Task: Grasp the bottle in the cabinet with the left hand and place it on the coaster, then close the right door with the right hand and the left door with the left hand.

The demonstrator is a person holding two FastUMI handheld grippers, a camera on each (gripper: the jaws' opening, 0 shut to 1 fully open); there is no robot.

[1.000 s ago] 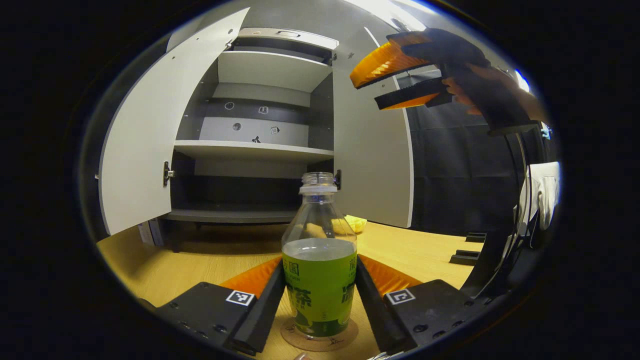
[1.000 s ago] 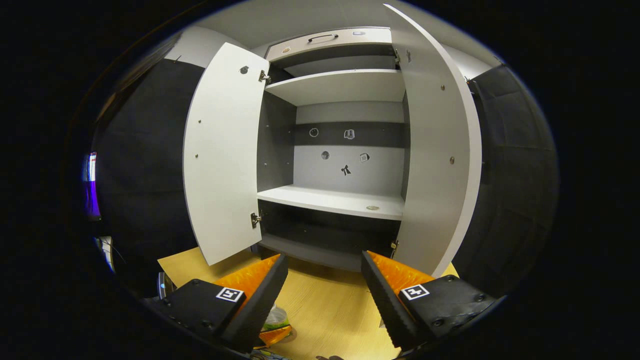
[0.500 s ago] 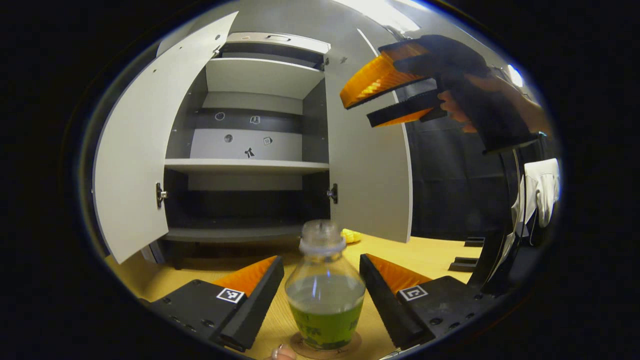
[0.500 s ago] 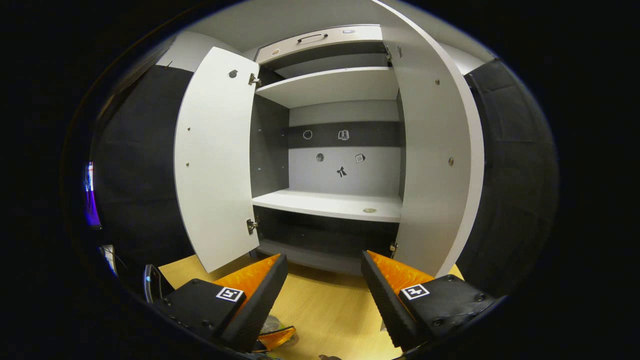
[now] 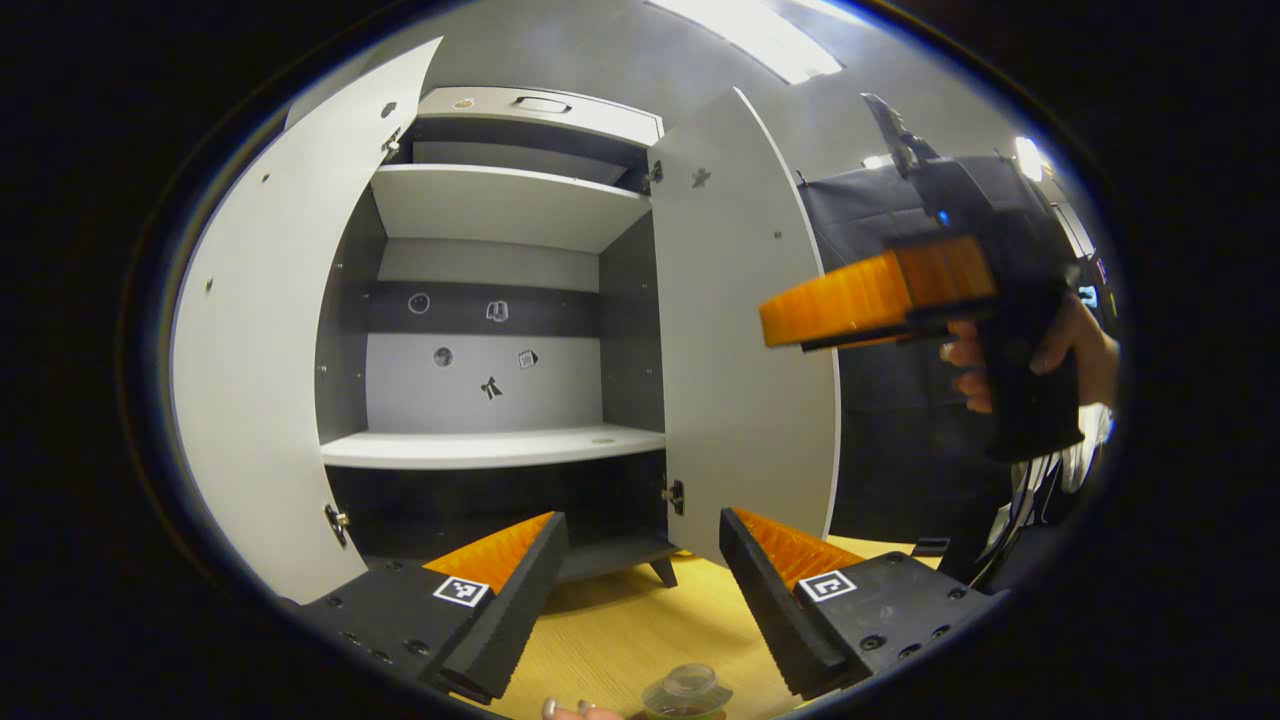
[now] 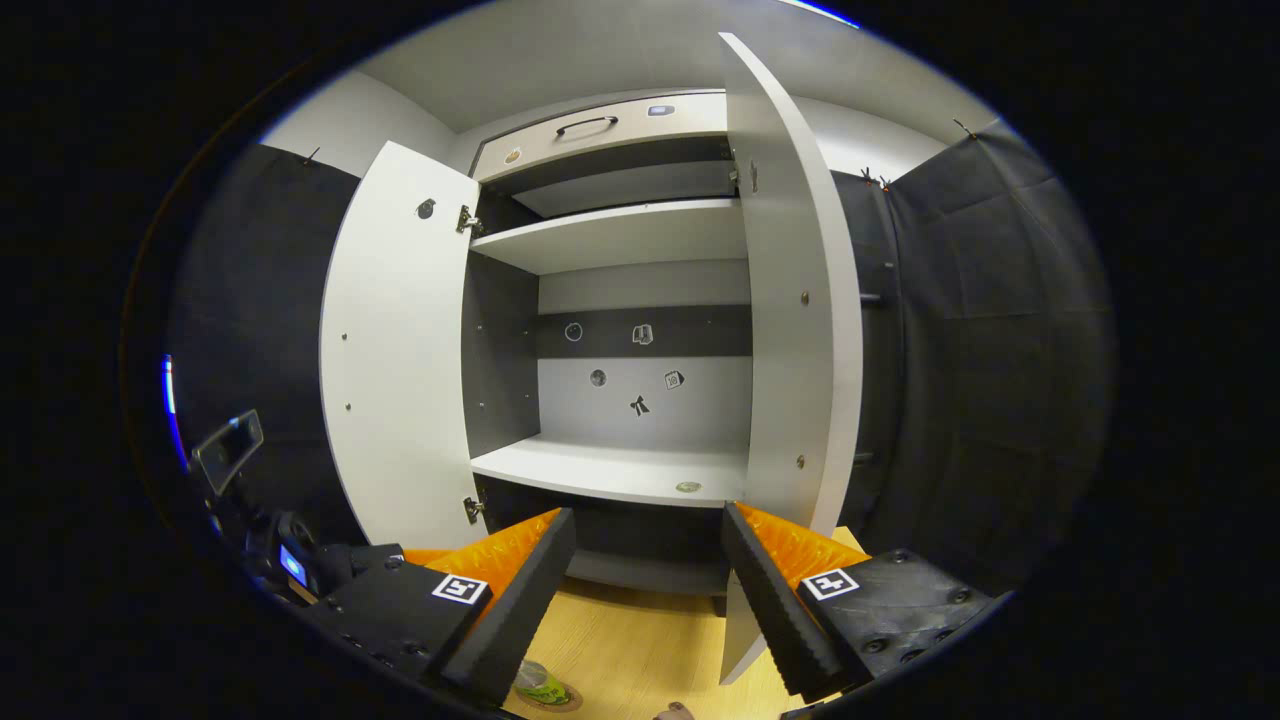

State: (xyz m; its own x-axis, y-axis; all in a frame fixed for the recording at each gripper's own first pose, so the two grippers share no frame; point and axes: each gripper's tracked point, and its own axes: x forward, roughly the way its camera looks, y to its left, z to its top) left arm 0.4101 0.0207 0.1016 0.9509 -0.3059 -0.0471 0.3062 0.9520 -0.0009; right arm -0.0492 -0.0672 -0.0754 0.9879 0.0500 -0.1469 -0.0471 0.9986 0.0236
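Standing below the left gripper (image 5: 640,590), the bottle (image 5: 688,692) is free, because its fingers are spread apart. The right gripper (image 6: 645,590), fingers also apart, is facing the right door (image 6: 790,330) to push it.

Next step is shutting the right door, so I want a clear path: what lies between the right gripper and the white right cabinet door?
Nothing: in the right gripper view the open right gripper faces the white right cabinet door with nothing between them.

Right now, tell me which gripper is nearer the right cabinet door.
Right. The right gripper hangs just beside the right door; the left gripper sits lower, over the table.
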